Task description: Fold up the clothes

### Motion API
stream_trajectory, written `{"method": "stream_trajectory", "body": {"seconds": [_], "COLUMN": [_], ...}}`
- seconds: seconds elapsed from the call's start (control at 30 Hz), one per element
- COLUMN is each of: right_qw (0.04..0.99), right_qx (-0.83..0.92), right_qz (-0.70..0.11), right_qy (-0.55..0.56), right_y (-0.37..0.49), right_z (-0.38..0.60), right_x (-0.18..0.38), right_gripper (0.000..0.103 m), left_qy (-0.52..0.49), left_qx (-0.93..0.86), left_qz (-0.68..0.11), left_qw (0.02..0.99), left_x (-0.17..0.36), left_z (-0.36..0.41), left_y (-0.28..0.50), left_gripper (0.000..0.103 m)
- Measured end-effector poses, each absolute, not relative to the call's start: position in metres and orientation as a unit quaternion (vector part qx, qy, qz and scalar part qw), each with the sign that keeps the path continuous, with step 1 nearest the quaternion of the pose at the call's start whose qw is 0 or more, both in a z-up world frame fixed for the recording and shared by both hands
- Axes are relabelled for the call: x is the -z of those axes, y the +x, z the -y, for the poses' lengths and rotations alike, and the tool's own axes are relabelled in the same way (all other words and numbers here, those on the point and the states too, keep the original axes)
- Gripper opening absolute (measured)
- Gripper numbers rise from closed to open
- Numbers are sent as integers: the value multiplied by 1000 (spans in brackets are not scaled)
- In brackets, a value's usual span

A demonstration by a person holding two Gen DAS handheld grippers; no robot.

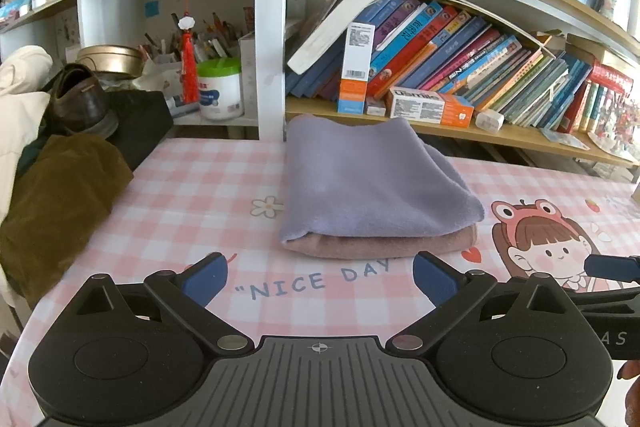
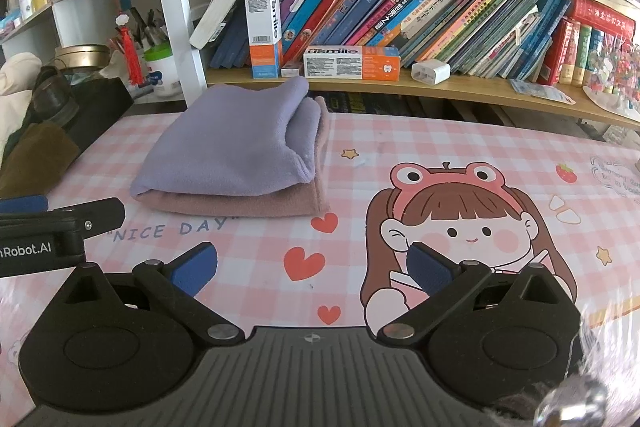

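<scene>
Where right wrist shows, towels' (image 2: 228, 155) layered, perhaps doubled, edge

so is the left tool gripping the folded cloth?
No, the left tool is open and short of the folded purple cloth, which lies on a pink one.

The left black plastic two-finger gripper (image 1: 320, 279) is showing blue rubbery pads (image 1: 206, 279), silver pivot screws, round side housings and a ribbed grey base with a crosshair mark. The matching right gripper (image 2: 310, 265) is showing the same; white "Robot.AI" lettering is showing on one black side bar.
</scene>
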State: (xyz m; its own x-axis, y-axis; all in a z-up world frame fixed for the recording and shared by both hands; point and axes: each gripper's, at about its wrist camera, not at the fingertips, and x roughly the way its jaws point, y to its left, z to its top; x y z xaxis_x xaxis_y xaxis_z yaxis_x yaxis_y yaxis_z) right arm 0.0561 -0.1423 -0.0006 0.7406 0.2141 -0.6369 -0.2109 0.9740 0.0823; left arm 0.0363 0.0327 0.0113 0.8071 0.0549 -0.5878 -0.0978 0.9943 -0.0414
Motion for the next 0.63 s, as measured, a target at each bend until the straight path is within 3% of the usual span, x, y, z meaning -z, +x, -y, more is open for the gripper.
{"method": "stream_trajectory", "body": {"seconds": [0.63], "right_qw": [934], "right_qx": [-115], "right_qz": [-340], "right_qy": [7], "right_y": [54], "right_z": [140], "right_x": [2], "right_gripper": [102], "left_qy": [-30], "left_qx": [-42], "left_qz": [-295], "left_qw": [954], "left_x": [-13], "left_z": [-32], "left_y": [33], "left_gripper": [102]}}
